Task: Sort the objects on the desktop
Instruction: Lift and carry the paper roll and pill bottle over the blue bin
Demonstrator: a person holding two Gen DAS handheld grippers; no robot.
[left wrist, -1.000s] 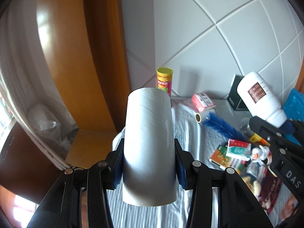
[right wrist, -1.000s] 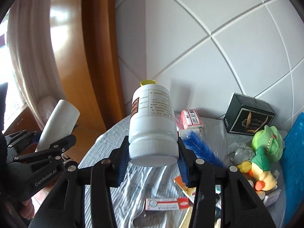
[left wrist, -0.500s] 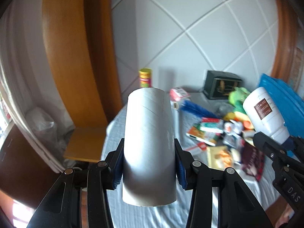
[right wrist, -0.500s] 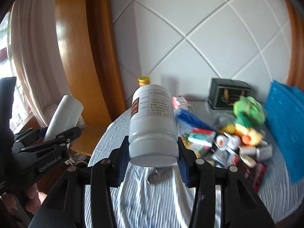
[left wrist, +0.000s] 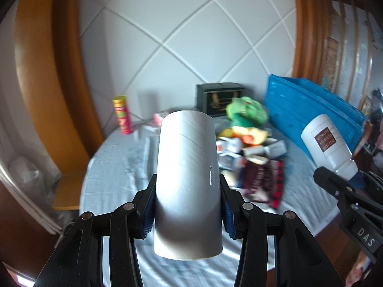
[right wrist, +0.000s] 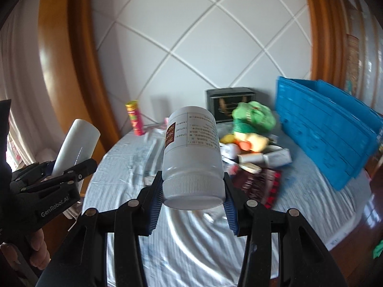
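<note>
Your left gripper (left wrist: 186, 209) is clamped on a grey cardboard tube (left wrist: 188, 179), and your right gripper (right wrist: 191, 205) is clamped on a white pill bottle (right wrist: 192, 153), pinching it at the ribbed cap with the body pointing away. Both are held up in the air, off the near edge of the round table (right wrist: 191, 246), with nothing resting on the cloth.

Before you set either down, choose a bare stretch of the cloth: the near half and the left side look free, while the clutter sits toward the far right. Lower one item at a time so the two grippers stay apart. The bottle is gripped only at its cap, so keep it steady and let its base touch before you release. The tube is light and round; stand it on end or it may roll.

The frames are blurred, so the small packets in the pile (left wrist: 251, 153) are hard to name. The tube hides the table's middle in the left view. Whether the blue crate (right wrist: 330, 129) at the right edge is a sorting bin, I cannot tell. The red snack can (left wrist: 123, 114) stands at the far left edge.
</note>
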